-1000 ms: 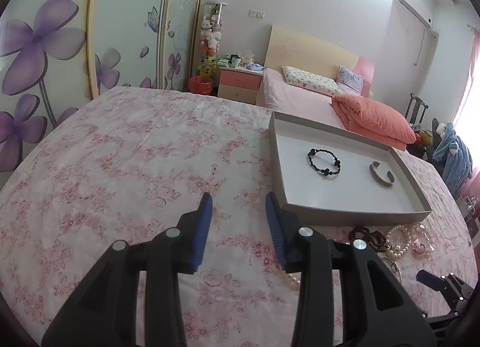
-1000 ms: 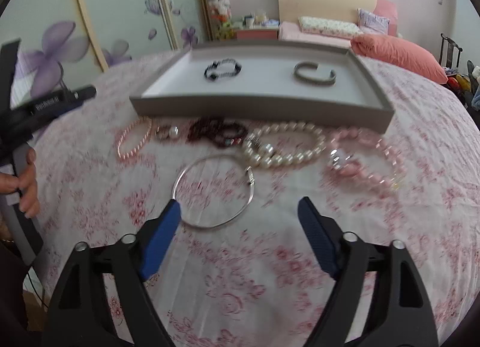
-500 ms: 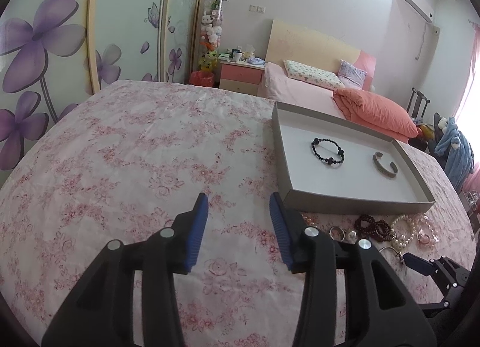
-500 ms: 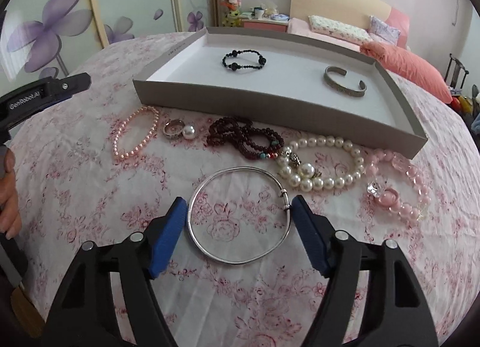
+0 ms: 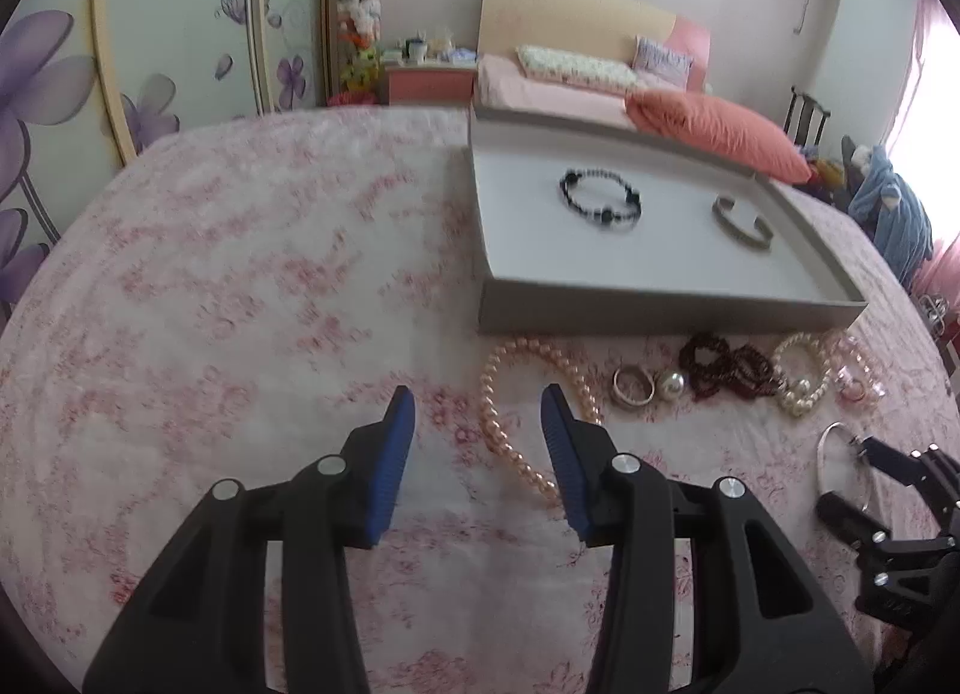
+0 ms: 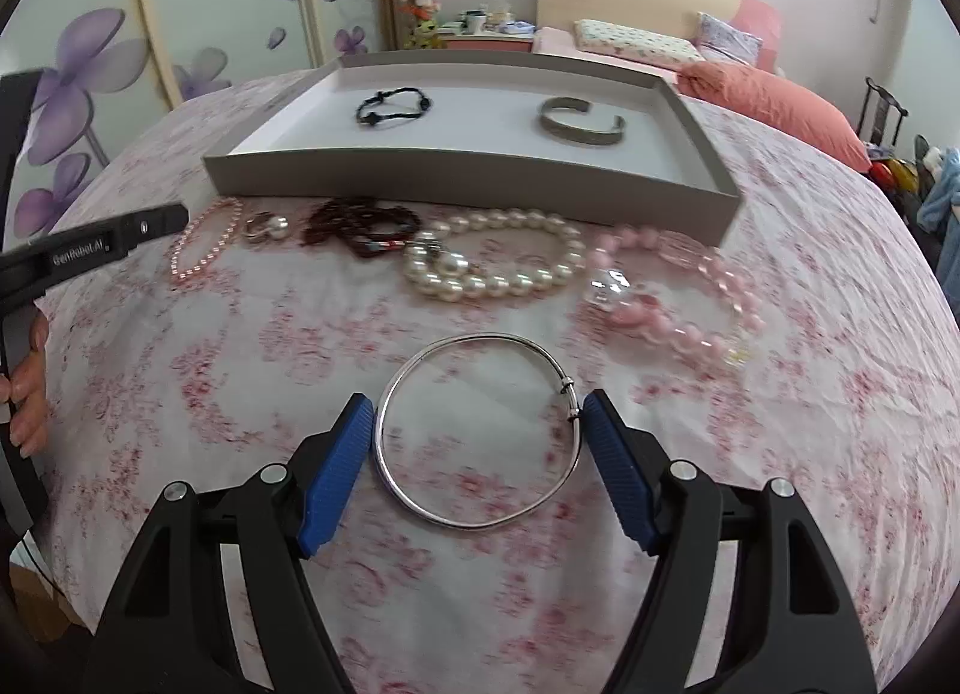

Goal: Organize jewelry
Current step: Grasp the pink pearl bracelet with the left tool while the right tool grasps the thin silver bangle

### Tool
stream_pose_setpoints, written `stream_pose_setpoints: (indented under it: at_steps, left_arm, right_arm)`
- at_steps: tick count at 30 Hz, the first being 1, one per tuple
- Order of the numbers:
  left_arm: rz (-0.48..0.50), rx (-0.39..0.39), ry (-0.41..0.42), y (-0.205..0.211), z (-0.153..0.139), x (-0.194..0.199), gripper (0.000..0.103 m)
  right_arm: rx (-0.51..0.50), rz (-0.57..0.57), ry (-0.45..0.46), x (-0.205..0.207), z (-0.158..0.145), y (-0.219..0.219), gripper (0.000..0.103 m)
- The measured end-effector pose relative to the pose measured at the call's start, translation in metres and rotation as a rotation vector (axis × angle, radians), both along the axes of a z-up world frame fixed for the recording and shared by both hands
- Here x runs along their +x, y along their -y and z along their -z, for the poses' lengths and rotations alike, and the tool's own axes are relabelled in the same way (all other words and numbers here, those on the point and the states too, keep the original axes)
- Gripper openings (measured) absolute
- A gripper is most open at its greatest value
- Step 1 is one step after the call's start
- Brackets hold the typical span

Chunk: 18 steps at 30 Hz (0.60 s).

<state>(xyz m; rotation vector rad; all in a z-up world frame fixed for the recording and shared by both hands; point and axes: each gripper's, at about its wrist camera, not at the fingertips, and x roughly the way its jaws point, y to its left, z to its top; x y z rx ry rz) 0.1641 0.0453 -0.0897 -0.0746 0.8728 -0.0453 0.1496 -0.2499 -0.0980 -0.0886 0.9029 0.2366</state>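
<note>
Where blue pads spread: silver bangle (image 6: 477, 430) between right hand-held gripper (image 6: 477, 415) fingers.

The right finger of the left gripper (image 5: 477, 424) covers the near end of the pink pearl strand (image 5: 521, 389), so its loop is not seen whole. In the left wrist view the silver bangle (image 5: 831, 445) is half hidden behind the right gripper (image 5: 864, 469) at the picture edge. The hand (image 6: 27, 388) on the left handle is cut by the frame — only some fingers show. The floral cloth (image 6: 420, 568) close to the right gripper is blurred. The small things on the nightstand (image 6: 489, 37) are too small to tell.
</note>
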Motion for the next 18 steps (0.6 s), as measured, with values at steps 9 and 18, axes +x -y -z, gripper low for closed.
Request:
stream_pose_setpoints:
  at_steps: [9,18]
  left_arm:
    - [0.027,0.093,-0.018,0.012,0.007,0.005,0.017]
    - [0.041,0.062,-0.041,0.002,0.003,0.005,0.021]
  right_arm:
    - [0.0,0.004,0.01,-0.001,0.002,0.004,0.072]
    - [-0.004,0.006,0.011,-0.003,0.002,0.007,0.075]
